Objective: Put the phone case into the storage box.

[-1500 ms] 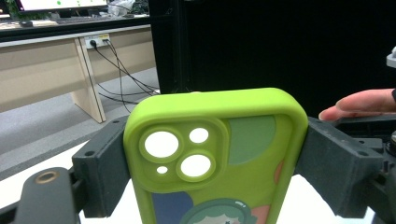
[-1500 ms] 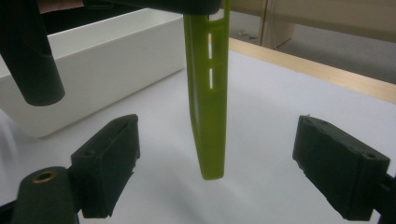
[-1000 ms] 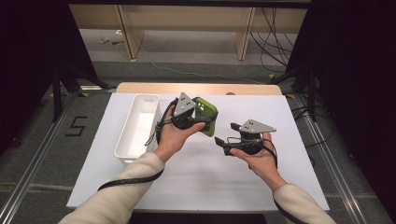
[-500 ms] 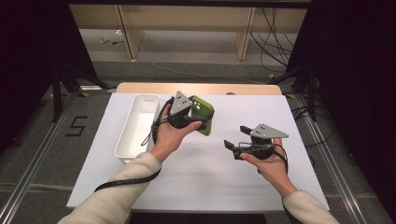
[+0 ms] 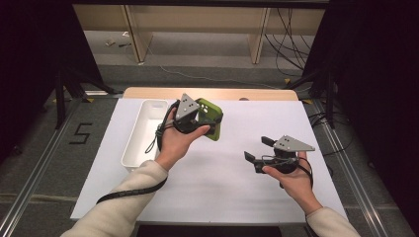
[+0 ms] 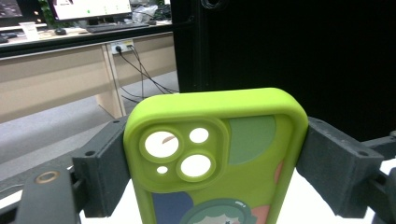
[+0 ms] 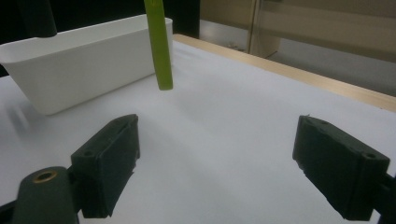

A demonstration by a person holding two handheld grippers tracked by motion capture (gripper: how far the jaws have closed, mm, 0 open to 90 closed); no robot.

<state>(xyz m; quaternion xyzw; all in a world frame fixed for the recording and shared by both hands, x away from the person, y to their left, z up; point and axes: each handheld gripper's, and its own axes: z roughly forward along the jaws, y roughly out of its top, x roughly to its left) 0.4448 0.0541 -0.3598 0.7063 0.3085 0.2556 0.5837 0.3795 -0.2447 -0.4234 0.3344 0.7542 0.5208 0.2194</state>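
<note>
Both left gripper (image 6: 212, 154) jaws tight against green phone case (image 6: 215, 154); right gripper (image 7: 229, 172) wide, empty.

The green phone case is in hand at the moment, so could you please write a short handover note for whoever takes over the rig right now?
Left gripper: shut on the green phone case, clamped by its two long edges and held up off the table.
Right gripper: open, nothing between the jaws, hovering over the white sheet to the right of the case.
White tray: at the left of the table, just left of the held case; as far as can be seen, nothing in it.
Done: case picked up.
Left: probably set the case into the tray or pass it to the right gripper.
</note>
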